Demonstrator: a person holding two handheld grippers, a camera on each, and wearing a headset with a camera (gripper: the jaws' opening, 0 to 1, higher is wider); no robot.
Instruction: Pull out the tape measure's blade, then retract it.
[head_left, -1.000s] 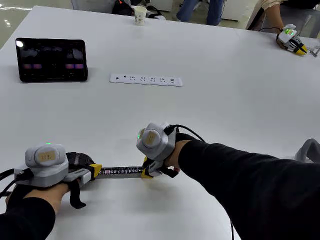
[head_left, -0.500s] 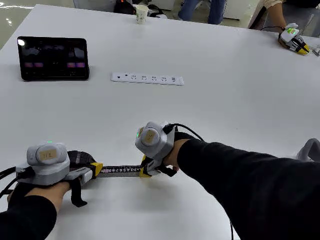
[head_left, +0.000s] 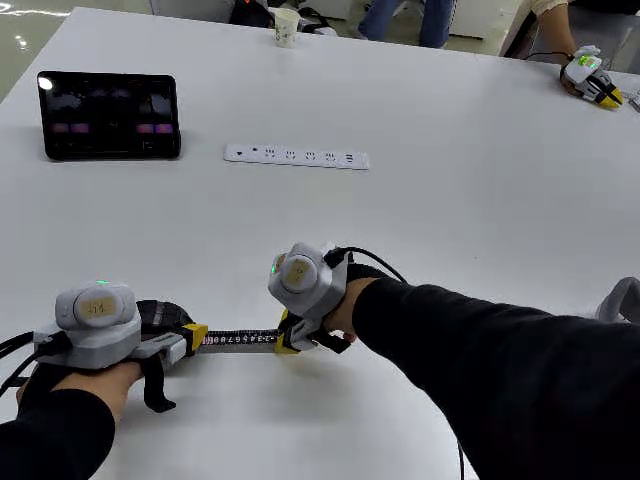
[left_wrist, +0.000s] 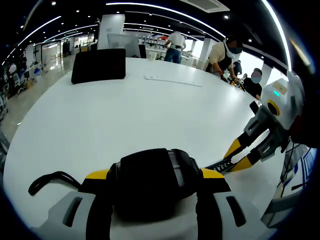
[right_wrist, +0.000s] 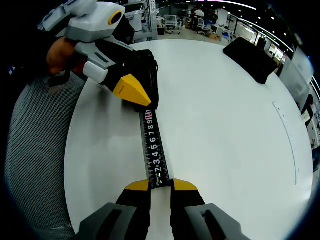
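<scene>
At the white worktop's (head_left: 450, 200) near edge, the black round tape measure case (head_left: 160, 318) is clamped by the left hand-held gripper (head_left: 188, 338). Its dark numbered blade (head_left: 238, 340) is stretched straight, running left to right, its tip pinched by the closed right hand-held gripper (head_left: 285, 345).

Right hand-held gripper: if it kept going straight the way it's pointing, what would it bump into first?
Probably the black tape measure case, clamped in the left hand-held gripper. The right hand-held gripper points along the blade it pinches, straight at that case.
</scene>
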